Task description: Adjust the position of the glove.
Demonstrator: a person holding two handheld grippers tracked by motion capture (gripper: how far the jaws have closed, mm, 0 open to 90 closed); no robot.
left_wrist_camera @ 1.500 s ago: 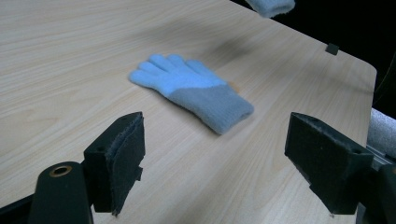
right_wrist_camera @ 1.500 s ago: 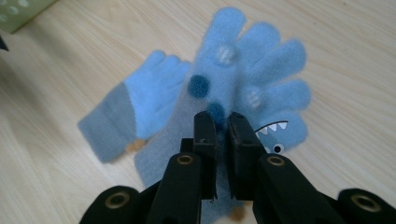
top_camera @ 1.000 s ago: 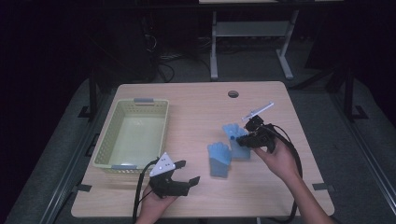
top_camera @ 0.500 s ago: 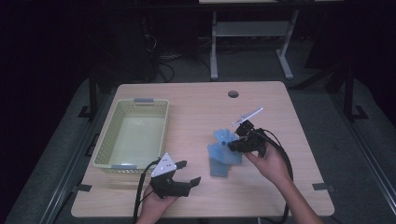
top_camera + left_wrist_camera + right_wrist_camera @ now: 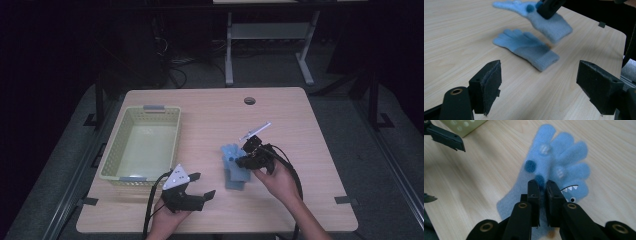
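Two light blue knit gloves are on the wooden table [image 5: 300, 115]. One glove [image 5: 526, 48] lies flat in front of my left gripper [image 5: 541, 85], which is open with nothing between its pads. It lies near the table's front edge [image 5: 204, 184]. My right gripper [image 5: 542, 183] is shut on the second glove [image 5: 554, 162], which has dark dots and a shark face. That held glove [image 5: 231, 152] hangs just beyond the lying glove [image 5: 236, 181], with the right gripper [image 5: 246, 159] at its right side. In the left gripper view the held glove [image 5: 551, 25] looks blurred.
A pale green plastic basket [image 5: 114, 150] stands at the left of the table, with nothing inside it. A round cable hole [image 5: 249, 100] sits near the table's far edge. Cables trail from both grippers toward the person. A metal stand [image 5: 265, 35] is behind the table.
My right gripper has moved left and a little down with the dotted glove, from the table's right middle to beside the lying glove. The left gripper has stayed in place, open.
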